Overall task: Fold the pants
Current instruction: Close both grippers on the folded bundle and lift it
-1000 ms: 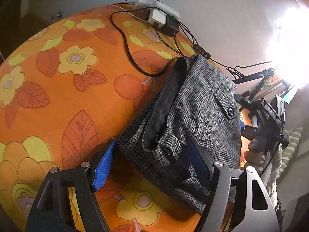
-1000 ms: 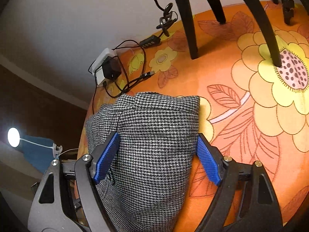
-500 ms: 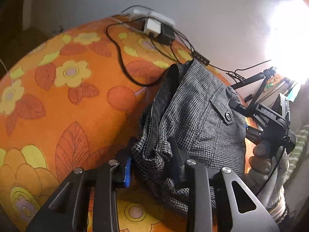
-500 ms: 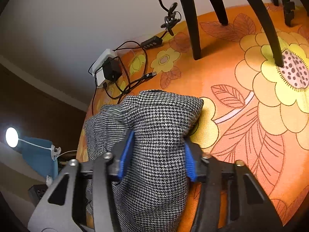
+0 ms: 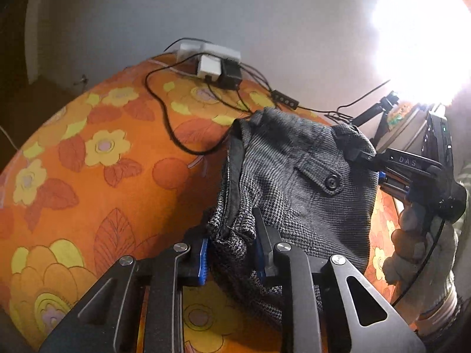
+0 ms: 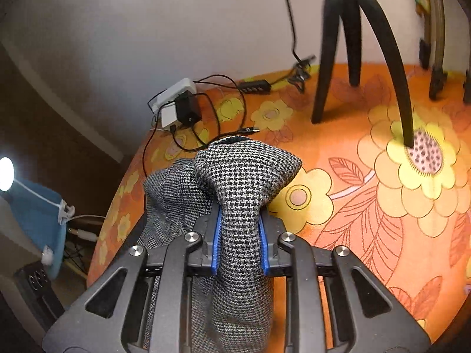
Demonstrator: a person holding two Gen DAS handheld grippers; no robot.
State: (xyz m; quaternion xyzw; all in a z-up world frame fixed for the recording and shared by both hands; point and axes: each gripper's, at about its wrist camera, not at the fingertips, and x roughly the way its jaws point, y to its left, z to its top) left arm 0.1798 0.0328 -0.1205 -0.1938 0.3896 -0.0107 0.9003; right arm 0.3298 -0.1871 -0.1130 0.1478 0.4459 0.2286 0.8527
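Note:
Grey houndstooth pants (image 5: 294, 182) lie folded on the orange flowered cloth, a buttoned pocket flap facing up. My left gripper (image 5: 231, 250) is shut on the bunched waistband edge of the pants. My right gripper (image 6: 239, 238) is shut on the other side of the pants (image 6: 244, 176), which bulge up in front of its blue pads (image 6: 215, 244). In the left wrist view the right gripper (image 5: 359, 156) shows at the far side of the pants, held by a gloved hand (image 5: 418, 253).
A white power strip with plugs and black cables (image 5: 215, 61) lies at the table's back edge, also in the right wrist view (image 6: 179, 108). Black tripod legs (image 6: 379, 47) stand on the flowered tablecloth (image 6: 382, 206) at the right. A bright lamp (image 5: 424, 29) glares.
Both grippers closed from wide open onto the pants. The cloth has bunched up between the pads and lifted a little.

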